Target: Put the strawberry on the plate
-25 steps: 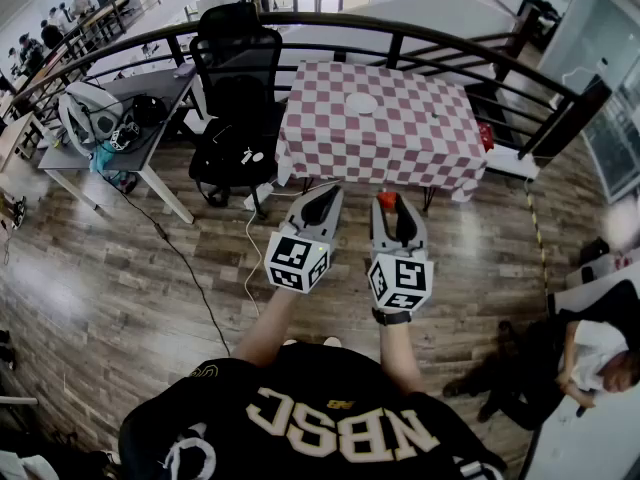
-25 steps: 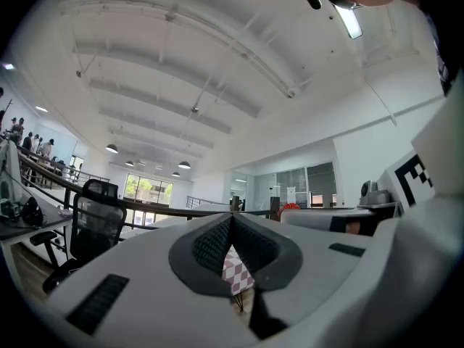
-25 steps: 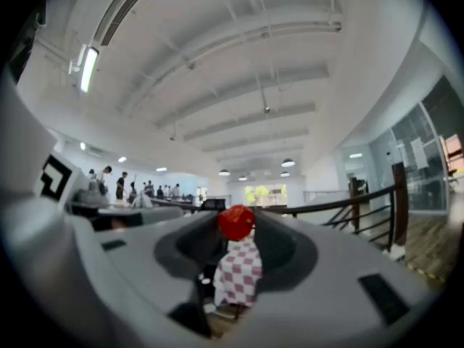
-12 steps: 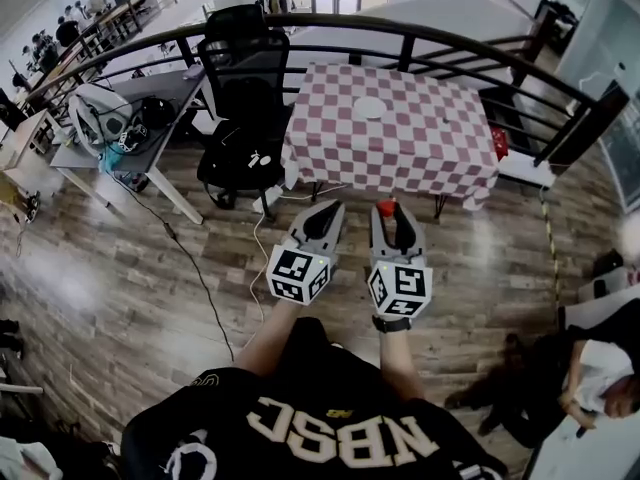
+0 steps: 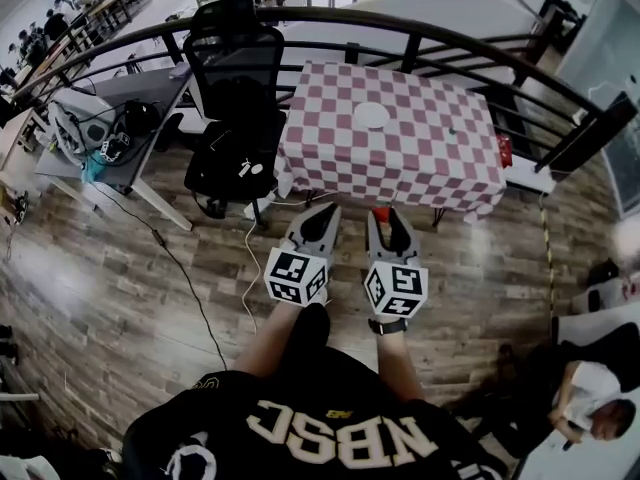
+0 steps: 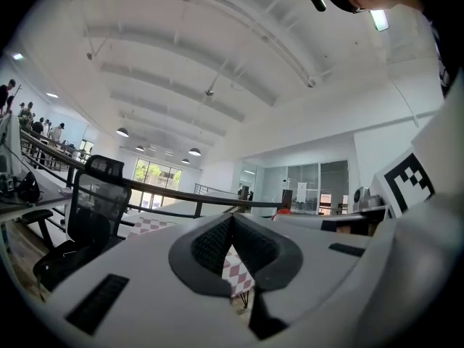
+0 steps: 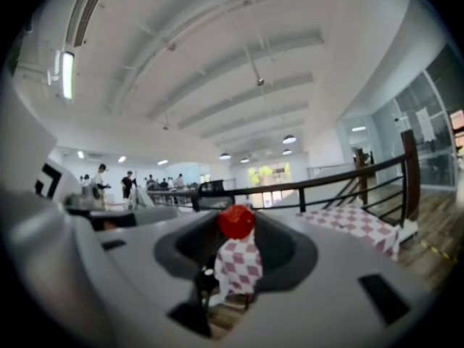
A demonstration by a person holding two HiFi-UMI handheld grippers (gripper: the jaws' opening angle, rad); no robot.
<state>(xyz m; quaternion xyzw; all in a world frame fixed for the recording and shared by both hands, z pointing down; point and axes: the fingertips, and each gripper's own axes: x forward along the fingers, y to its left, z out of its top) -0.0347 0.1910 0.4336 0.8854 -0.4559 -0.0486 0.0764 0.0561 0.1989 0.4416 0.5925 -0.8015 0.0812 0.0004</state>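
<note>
Floor [image 5: 120, 268]: brown wood planks under us, and we're standing a little way back from the table
Table [image 5: 400, 163]: draped in a red-and-white checked cloth, set against a dark curved railing [image 5: 400, 30]
Plate [image 5: 371, 116]: small, round and white, sitting near the middle of the checked cloth, its pale face in full view from the head camera
Strawberry [image 7: 236, 222]: red and round, up in the air at the very tips of our right-hand tool, well apart from the plate and short of the table's near edge
Right gripper [image 5: 384, 218]: pinching the strawberry between its two jaw tips, held out in front of us and pointing towards the table
Left gripper [image 5: 328, 211]: just beside the right one, jaws pressed together at the tips, and in its own view we see only checked cloth through the hollow behind them
Chair [image 5: 236, 88]: black office chair, just left of the table
Desk [image 5: 140, 93]: grey, further left, with bags and cables piled on it
</note>
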